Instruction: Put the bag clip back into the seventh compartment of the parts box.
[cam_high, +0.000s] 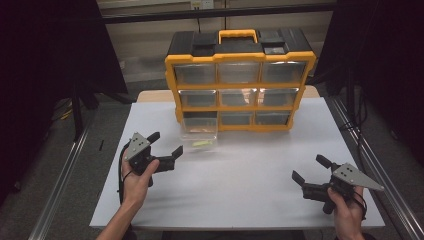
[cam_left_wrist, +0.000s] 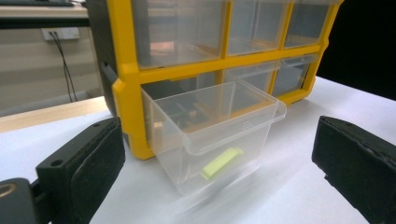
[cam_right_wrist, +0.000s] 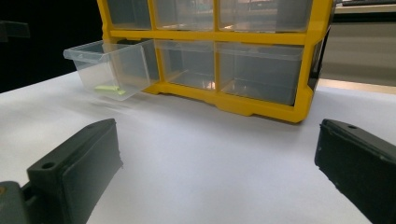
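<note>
Yellow-and-black organiser (cam_high: 240, 75), 9 clear drawers, upper centre of white table (cam_high: 250, 190). Bottom-left drawer (cam_high: 199, 131) pulled out, holding 1 yellow-green piece (cam_left_wrist: 222, 162). Left gripper (cam_high: 165, 145), lower left, jaws wide, empty, near that drawer. Right gripper (cam_high: 311, 169), lower right, jaws wide, empty.

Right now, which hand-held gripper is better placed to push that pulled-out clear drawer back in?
Left, probably. The left hand-held gripper sits open just in front of the clear plastic drawer holding a small yellow-green strip, at the yellow-and-black organiser's bottom-left. The right hand-held gripper is open across the white table.
</note>
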